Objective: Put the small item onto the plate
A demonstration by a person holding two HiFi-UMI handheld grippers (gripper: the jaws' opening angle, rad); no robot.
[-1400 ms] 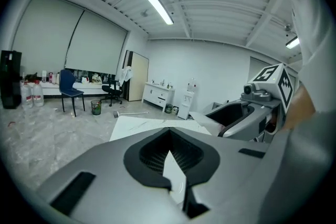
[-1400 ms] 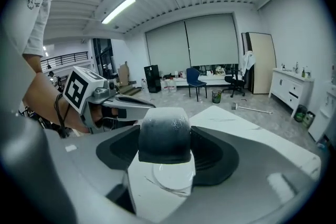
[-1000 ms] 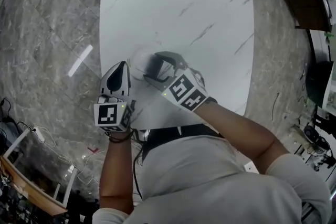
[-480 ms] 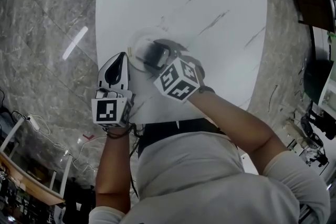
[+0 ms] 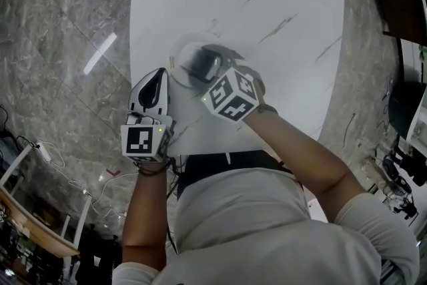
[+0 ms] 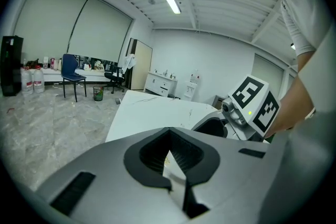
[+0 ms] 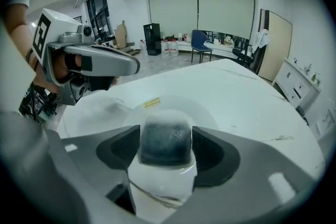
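The small item [image 7: 166,138] is a dark grey rounded block, and my right gripper [image 7: 166,150] is shut on it. It hangs just above the clear round plate [image 7: 210,115], which has a yellow sticker [image 7: 152,103]. From the head view, the right gripper [image 5: 204,65] and the block [image 5: 199,63] sit over the plate [image 5: 177,48] near the table's front. Just left of the plate my left gripper [image 5: 157,77] holds nothing, its jaws together. In the left gripper view its jaws [image 6: 170,164] meet, and the right gripper [image 6: 218,127] is ahead on the right.
The white marble-look table [image 5: 267,3] stretches away beyond the plate. The grey stone floor [image 5: 60,23] lies left of it. A blue chair [image 6: 71,72] and cabinets stand far off. In the right gripper view the left gripper [image 7: 102,63] is close at the left.
My right gripper has carried the dark block from the plate's near right edge to over the plate's middle. The left gripper has stayed beside the plate.
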